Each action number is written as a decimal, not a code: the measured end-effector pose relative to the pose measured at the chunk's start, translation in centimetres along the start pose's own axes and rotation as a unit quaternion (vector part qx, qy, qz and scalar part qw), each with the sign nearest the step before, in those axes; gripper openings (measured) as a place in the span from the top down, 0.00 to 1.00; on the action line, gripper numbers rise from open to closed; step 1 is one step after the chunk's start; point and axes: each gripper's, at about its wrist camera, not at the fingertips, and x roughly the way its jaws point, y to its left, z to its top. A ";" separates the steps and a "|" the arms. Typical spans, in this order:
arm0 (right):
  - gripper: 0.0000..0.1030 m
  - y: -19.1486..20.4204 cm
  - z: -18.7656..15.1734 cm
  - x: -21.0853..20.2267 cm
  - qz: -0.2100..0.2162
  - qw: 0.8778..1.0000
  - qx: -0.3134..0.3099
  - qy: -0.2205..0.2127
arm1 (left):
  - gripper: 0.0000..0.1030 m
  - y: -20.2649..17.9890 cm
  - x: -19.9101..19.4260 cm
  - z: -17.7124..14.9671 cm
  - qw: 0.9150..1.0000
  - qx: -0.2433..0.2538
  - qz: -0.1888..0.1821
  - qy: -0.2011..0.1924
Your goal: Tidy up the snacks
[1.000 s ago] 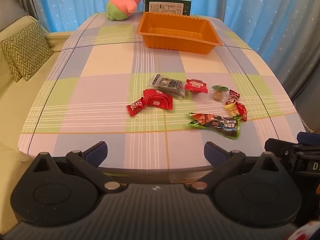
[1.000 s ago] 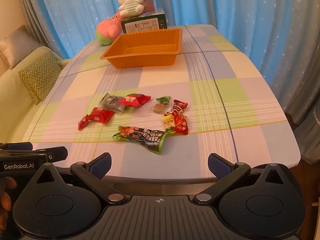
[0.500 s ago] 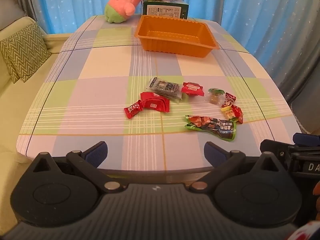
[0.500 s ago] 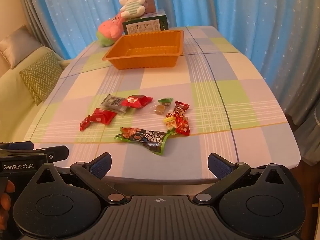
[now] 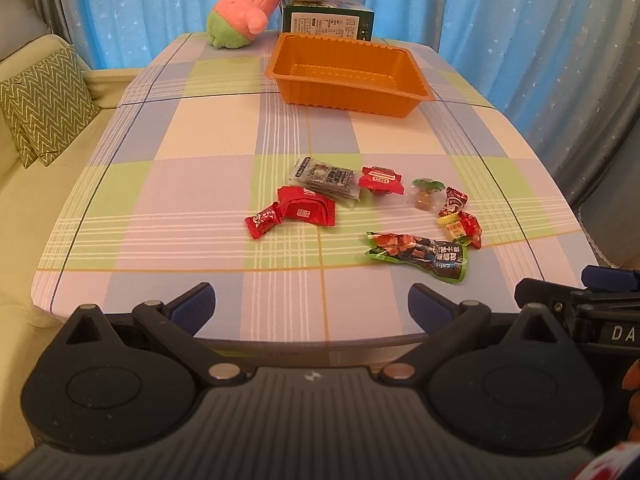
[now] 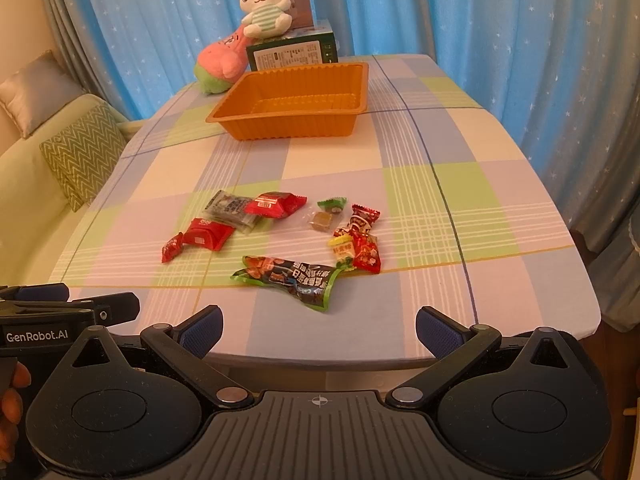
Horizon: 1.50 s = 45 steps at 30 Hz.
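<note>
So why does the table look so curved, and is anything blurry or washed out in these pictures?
Left wrist view: the fisheye lens bows the table edges, and the corners go black; the snacks stay sharp under warm, even light. Right wrist view: same bending, soft shadows only, no harsh glare on the orange tray.

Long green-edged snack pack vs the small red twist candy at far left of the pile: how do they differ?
The long green-edged pack is dark with green borders; the small red candy is all red. The pack is the longest item, the candy among the smallest. The pack lies nearest the grippers by the right-hand cluster; the candy ends the left side. Both lie flat on the tablecloth, outside the orange tray.
</note>
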 end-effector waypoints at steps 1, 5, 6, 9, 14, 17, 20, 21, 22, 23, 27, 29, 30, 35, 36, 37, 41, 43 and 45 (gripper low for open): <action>0.01 0.0 0.0 0.0 0.000 1.000 0.000 0.000 | 0.01 0.0 0.0 0.0 1.000 0.000 -0.001 0.000; 0.01 0.1 0.1 0.0 -0.001 1.000 0.000 0.000 | 0.01 -0.1 0.1 -0.1 1.000 0.000 -0.002 0.000; 0.01 0.1 0.1 0.0 -0.001 1.000 0.000 0.000 | 0.01 -0.1 0.1 -0.1 1.000 0.000 -0.003 0.000; 0.01 0.1 0.1 0.0 -0.002 1.000 0.000 0.000 | 0.01 -0.1 0.0 -0.1 1.000 0.000 -0.004 -0.001; 0.01 -0.1 0.2 0.0 -0.002 1.000 0.002 0.000 | 0.01 -0.2 0.0 -0.2 1.000 0.002 -0.006 -0.001; 0.01 -0.1 0.1 0.0 -0.002 1.000 0.002 0.000 | 0.01 -0.2 0.0 -0.2 1.000 0.001 -0.007 -0.001; 0.01 0.0 0.2 0.0 -0.002 1.000 0.002 0.000 | 0.01 -0.2 0.0 -0.2 1.000 0.002 -0.006 -0.002; 0.01 -0.2 0.2 0.0 -0.002 1.000 0.003 0.000 | 0.01 -0.2 0.0 -0.2 1.000 0.002 -0.006 -0.002; 0.01 -0.2 0.2 0.0 -0.002 1.000 0.003 -0.001 | 0.01 -0.2 0.0 -0.2 1.000 0.001 -0.006 -0.002; 0.01 -0.2 0.2 0.0 -0.002 1.000 0.003 -0.001 | 0.01 -0.3 -0.1 -0.2 1.000 0.002 -0.006 -0.002; 0.01 -0.2 0.2 0.0 -0.002 1.000 0.003 -0.001 | 0.01 -0.2 -0.1 -0.2 1.000 0.002 -0.007 -0.002; 0.01 -0.1 0.2 0.0 -0.002 1.000 0.003 -0.001 | 0.01 -0.2 -0.1 -0.2 1.000 0.002 -0.007 -0.002; 0.01 -0.1 0.2 0.0 -0.002 1.000 0.003 -0.001 | 0.01 -0.2 -0.1 -0.2 1.000 0.002 -0.008 -0.003; 0.01 -0.2 0.2 -0.1 -0.002 1.000 0.003 -0.001 | 0.01 -0.3 -0.1 -0.2 1.000 0.002 -0.008 -0.003; 0.01 -0.1 0.2 -0.1 -0.003 1.000 0.003 -0.001 | 0.01 -0.3 -0.1 -0.1 1.000 0.002 -0.008 -0.004; 0.01 -0.2 0.3 -0.1 -0.003 1.000 0.003 -0.001 | 0.01 -0.2 -0.1 -0.1 1.000 0.002 -0.008 -0.003; 0.01 -0.2 0.3 -0.1 -0.003 1.000 0.003 -0.002 | 0.01 -0.2 -0.1 -0.1 1.000 0.002 -0.009 -0.003; 0.01 -0.2 0.3 -0.1 -0.003 1.000 0.002 -0.002 | 0.01 -0.2 -0.2 -0.1 1.000 0.003 -0.008 -0.004; 0.01 -0.2 0.3 -0.1 -0.003 1.000 0.003 -0.002 | 0.01 -0.2 -0.2 -0.1 1.000 0.002 -0.009 -0.004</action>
